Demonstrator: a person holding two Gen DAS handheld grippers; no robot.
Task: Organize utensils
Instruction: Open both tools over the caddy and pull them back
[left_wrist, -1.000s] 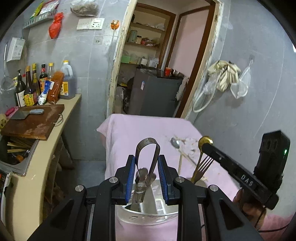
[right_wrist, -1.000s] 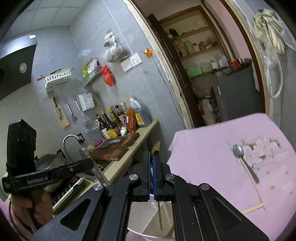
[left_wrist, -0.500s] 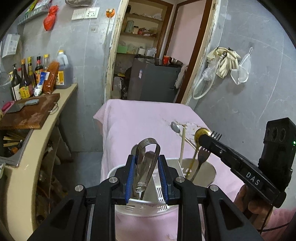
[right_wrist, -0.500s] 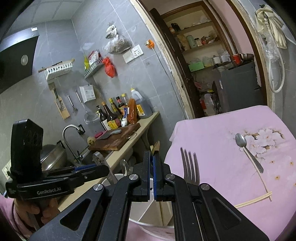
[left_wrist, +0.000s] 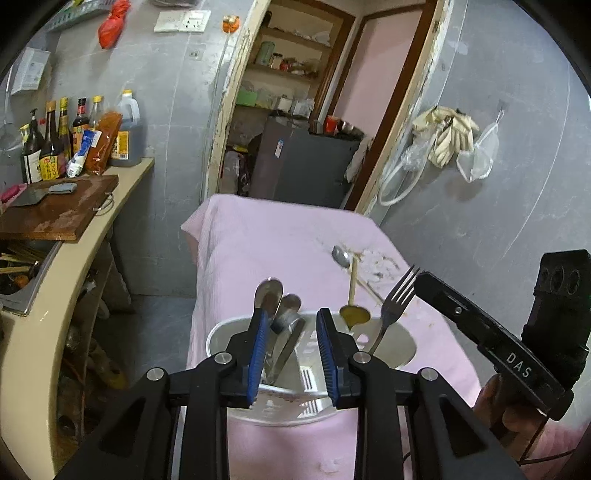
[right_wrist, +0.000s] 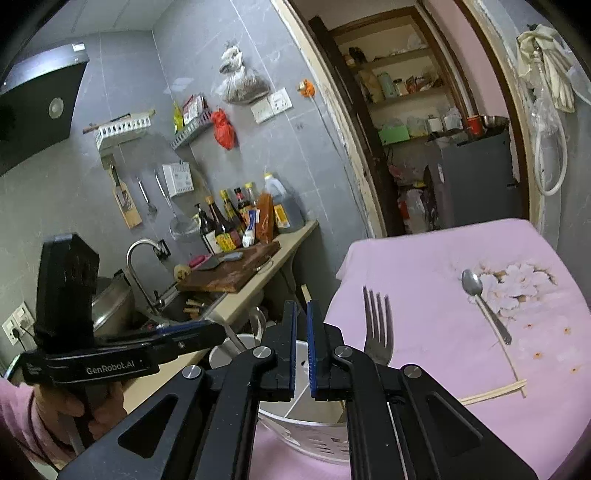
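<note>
A white utensil caddy (left_wrist: 221, 332) stands at the near end of the pink-clothed table (left_wrist: 277, 236). My left gripper (left_wrist: 291, 314) hangs over its left compartment and its jaws are opening. The blurred metal tongs (left_wrist: 284, 332) lean between them, clear of the right pad. In the right compartment stand a fork (left_wrist: 400, 295) and a golden spoon (left_wrist: 354, 315). My right gripper (right_wrist: 301, 304) is above the caddy (right_wrist: 295, 424), its jaws opening to a narrow gap with nothing in it. The fork (right_wrist: 376, 317) stands just right of it. A steel spoon (right_wrist: 472, 282) and chopsticks (right_wrist: 495, 393) lie on the cloth.
A counter runs along the left with a cutting board (left_wrist: 59, 210), bottles (left_wrist: 74, 140) and a sink with a faucet (right_wrist: 138, 258). A grey wall borders the table on the right. Behind the table's far end is a doorway with a grey cabinet (left_wrist: 303, 162).
The tongs have sunk into the caddy and the left pads have parted from them. The golden spoon dropped from the right gripper's tip into the caddy, and the right pads have parted slightly.
</note>
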